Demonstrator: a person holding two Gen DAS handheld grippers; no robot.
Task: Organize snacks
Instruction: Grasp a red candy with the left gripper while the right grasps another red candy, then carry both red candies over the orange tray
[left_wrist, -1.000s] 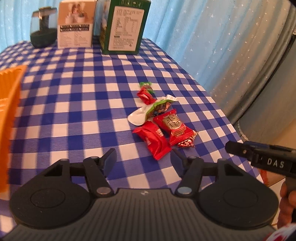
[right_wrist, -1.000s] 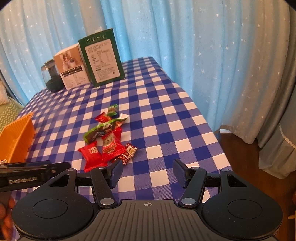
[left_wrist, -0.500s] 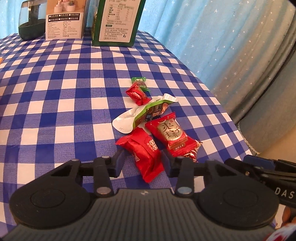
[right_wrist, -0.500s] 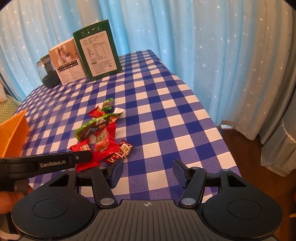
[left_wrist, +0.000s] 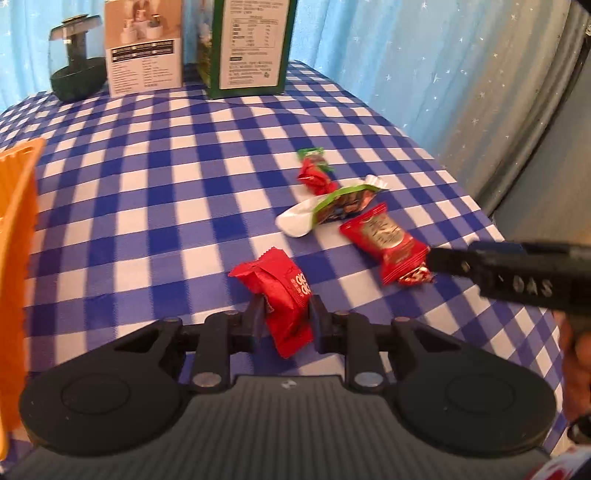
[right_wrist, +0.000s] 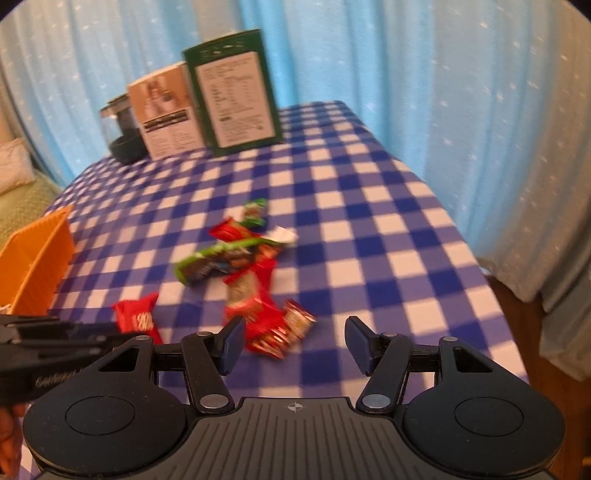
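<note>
Left wrist view: your left claw (left_wrist: 286, 319) has just closed and now pinches the red snack packet (left_wrist: 282, 293), which hangs above the checked desk (left_wrist: 147, 206). Your right claw (right_wrist: 295, 345) stands half open, holding nothing, just short of the remaining snacks (right_wrist: 251, 288). An orange basket (right_wrist: 40, 264) sits at left.

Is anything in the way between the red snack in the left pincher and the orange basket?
Nothing visible is. The left gripper, whose jaws have just been closing, pinches the red snack packet. Between it and the orange basket at the left edge lies only bare checked tablecloth. The other snacks lie on the far side, to the right.
</note>
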